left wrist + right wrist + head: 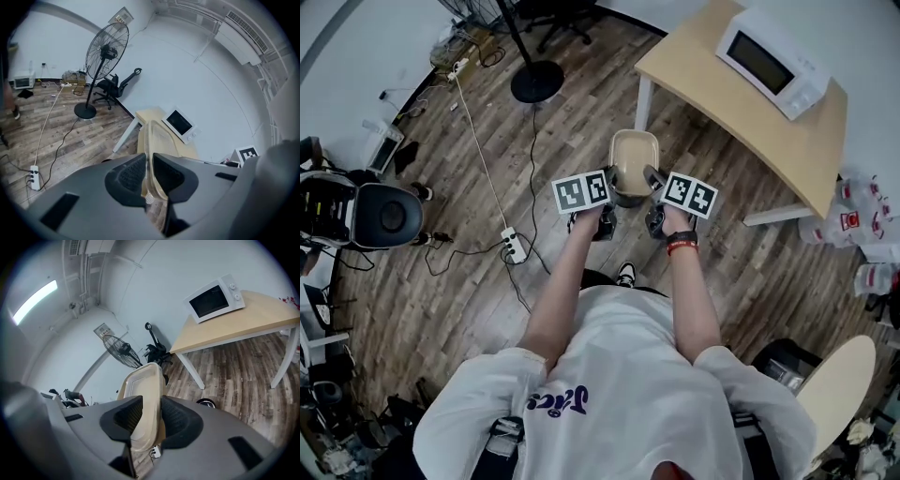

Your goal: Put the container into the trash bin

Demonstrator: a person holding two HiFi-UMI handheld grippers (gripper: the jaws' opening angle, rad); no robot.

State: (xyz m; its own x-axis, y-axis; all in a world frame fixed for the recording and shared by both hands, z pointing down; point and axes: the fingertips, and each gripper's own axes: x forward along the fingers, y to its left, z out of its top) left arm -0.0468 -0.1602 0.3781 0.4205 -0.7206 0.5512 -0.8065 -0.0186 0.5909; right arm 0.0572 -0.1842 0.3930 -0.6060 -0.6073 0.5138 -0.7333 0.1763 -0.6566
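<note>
Head view has the person standing on the wood floor (469,300) with the beige container (634,155) held out in front, the left gripper (617,187) and right gripper (652,183) each clamped on a side wall, apparently to carry the wide, flimsy tub level.

1. Setting: an office or lab workroom with plain white walls and a wood-plank floor (441,309).
2. A pedestal fan (107,49) and a black office chair (112,86) stand by the far wall.
3. A pale table (787,141) on white legs carries a white microwave (772,61) at its wall-side edge.
4. A power strip (514,246) and a long white cable (478,141) lie loose on the floor.
5. Dark equipment (356,211) crowds the left wall.
6. The ceiling carries a strip light (34,301).
</note>
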